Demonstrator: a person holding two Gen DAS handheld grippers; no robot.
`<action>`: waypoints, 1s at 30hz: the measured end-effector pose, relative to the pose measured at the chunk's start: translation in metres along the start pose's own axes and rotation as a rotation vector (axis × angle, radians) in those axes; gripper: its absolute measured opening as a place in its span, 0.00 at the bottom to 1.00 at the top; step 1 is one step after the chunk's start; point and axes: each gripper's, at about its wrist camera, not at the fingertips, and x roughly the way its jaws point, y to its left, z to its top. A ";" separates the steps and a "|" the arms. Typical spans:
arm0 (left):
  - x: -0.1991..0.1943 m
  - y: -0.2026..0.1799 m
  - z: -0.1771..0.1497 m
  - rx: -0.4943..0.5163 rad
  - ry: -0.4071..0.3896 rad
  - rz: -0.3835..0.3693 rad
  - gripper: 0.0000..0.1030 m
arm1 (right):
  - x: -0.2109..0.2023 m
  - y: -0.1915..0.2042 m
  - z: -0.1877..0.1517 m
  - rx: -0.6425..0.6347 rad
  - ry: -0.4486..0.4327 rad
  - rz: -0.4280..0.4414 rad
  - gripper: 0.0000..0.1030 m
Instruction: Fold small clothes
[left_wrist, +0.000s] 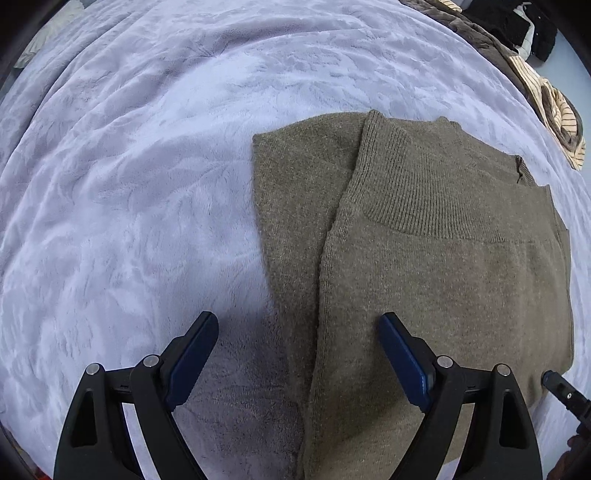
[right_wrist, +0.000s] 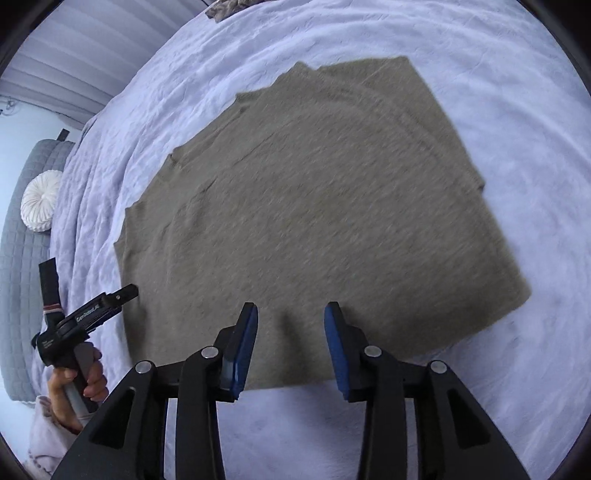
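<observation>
Our left gripper (left_wrist: 297, 354) fingers spread, holding nothing, low in frame | our right gripper (right_wrist: 291, 345) likewise released | folded olive sweater (right_wrist: 314, 206) centre frame on lilac blanket (left_wrist: 129, 184)

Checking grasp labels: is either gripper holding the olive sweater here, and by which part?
Nothing is held. The left gripper and right gripper are both open above the sweater.

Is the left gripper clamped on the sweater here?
No: the left gripper is open, its fingers spread over the olive sweater with no fabric pinched between them.
</observation>
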 end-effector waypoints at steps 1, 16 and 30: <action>0.000 0.000 -0.002 0.005 0.002 0.003 0.87 | 0.005 0.003 -0.003 -0.003 0.012 0.006 0.40; -0.015 0.026 -0.039 0.003 -0.001 -0.017 1.00 | 0.035 0.039 -0.021 0.001 0.081 0.088 0.57; -0.004 0.083 -0.056 -0.129 0.070 -0.238 1.00 | 0.079 0.049 -0.047 0.170 0.173 0.335 0.60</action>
